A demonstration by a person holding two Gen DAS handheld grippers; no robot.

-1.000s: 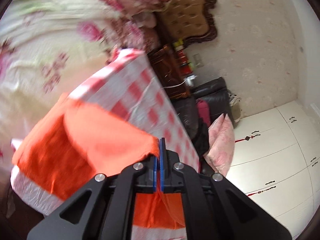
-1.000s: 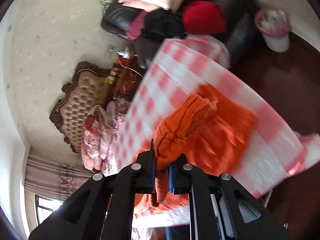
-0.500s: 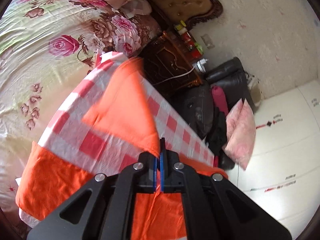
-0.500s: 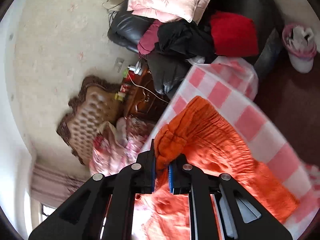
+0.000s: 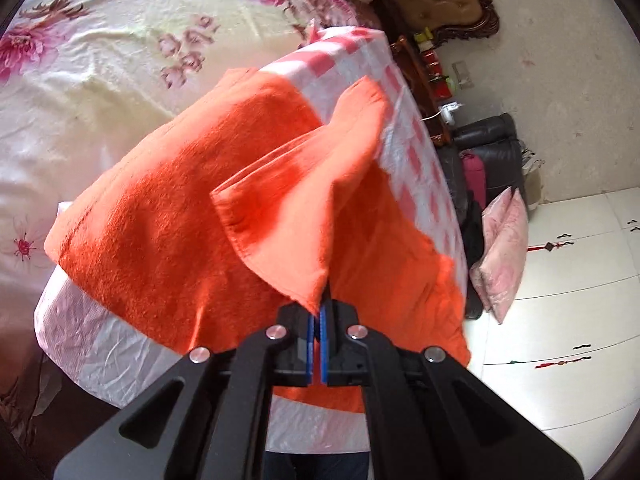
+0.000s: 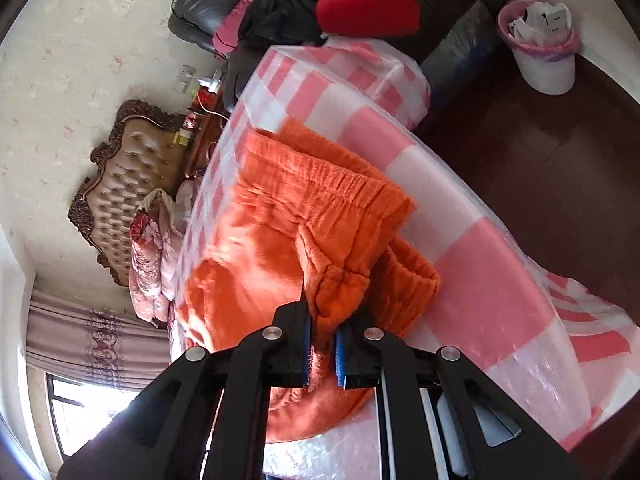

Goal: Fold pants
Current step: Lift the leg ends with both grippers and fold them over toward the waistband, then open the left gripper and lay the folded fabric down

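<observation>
Checkered tablecloth (image 6: 472,216) beside floral bedspread (image 5: 100,80)

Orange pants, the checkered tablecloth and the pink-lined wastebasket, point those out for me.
orange pants (image 6: 320,184), right wrist view, on the gathered elastic waistband.
checkered tablecloth (image 6: 472,216), right wrist view, on a bare white check.
wastebasket (image 6: 548,72), right wrist view, on its white outer wall.

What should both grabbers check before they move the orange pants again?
1. Left gripper shut on the pants: ok, a thin corner is pinched.
2. Right gripper shut on pants: ok, thick waistband bunch between its jaws.
3. Pants over the checked cloth, not hanging off: ok.
4. Fabric lying flat: not ok, the lifted part droops in folds.
5. Edges lined up for the fold: cannot tell.
6. Space to lay it down: ok, bare cloth shows beyond the pants.
</observation>
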